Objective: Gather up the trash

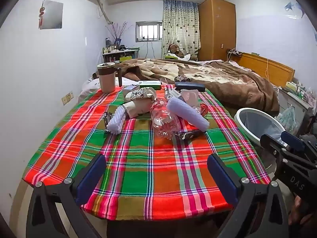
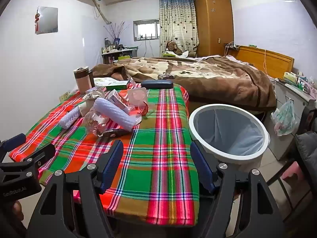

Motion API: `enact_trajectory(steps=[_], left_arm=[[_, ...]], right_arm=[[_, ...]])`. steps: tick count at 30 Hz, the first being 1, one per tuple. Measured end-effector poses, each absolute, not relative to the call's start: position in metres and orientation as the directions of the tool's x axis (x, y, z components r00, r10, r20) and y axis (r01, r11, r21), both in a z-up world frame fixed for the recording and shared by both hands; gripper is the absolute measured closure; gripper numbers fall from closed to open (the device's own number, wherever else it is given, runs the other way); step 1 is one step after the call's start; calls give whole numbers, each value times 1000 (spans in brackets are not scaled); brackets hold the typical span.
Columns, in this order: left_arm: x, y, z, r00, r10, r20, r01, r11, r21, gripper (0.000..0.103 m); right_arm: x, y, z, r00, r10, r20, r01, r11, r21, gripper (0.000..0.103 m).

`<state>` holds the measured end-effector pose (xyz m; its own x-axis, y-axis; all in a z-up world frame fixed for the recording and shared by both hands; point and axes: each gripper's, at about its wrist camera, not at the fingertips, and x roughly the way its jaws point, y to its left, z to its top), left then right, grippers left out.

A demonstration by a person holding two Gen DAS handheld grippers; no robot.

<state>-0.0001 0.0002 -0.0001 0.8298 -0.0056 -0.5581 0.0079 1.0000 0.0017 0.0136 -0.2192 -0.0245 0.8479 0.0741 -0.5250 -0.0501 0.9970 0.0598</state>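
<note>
A table covered with a red, green and white checked cloth (image 1: 150, 158) stands at the foot of a bed with a brown and cream blanket (image 1: 208, 75). At the far left of the table stands a beige mug with a brown band and lid (image 1: 106, 77), and at the far edge lie a green and white flat box (image 1: 149, 84) and a dark blue long case (image 1: 190, 86). To the right of the table, on the floor, stands a round white trash bin with a grey liner bag (image 2: 227, 132), its mouth open and facing up.

The trash lies in a heap on the far middle part of the cloth. A crushed clear plastic bottle with a red label (image 1: 163, 119) lies with its long axis running from far to near. A lilac foam net sleeve (image 1: 187, 115) leans across it, its long axis running from far left to near right. A second white foam net sleeve (image 1: 116, 122) lies to the left, beside a crumpled white paper cup (image 1: 136, 107) that lies on its side. A dark shiny wrapper (image 1: 190, 134) lies at the near right of the heap.

The left gripper (image 1: 156, 172) hovers over the near part of the cloth, its jaws spread wide with nothing between them; the heap is well apart, farther on. The right gripper (image 2: 156, 158) is also spread and empty, over the near right part of the table; the heap lies far and to its left, the bin just beside its right finger.
</note>
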Motion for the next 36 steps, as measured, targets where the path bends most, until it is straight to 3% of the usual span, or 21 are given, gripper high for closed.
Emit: enact_trajectory(steps=[36], left_arm=[[-1, 1, -2, 826, 19, -563, -12, 1000, 17, 0]], right_arm=[[13, -218, -24, 844, 59, -534, -39, 998, 49, 32]])
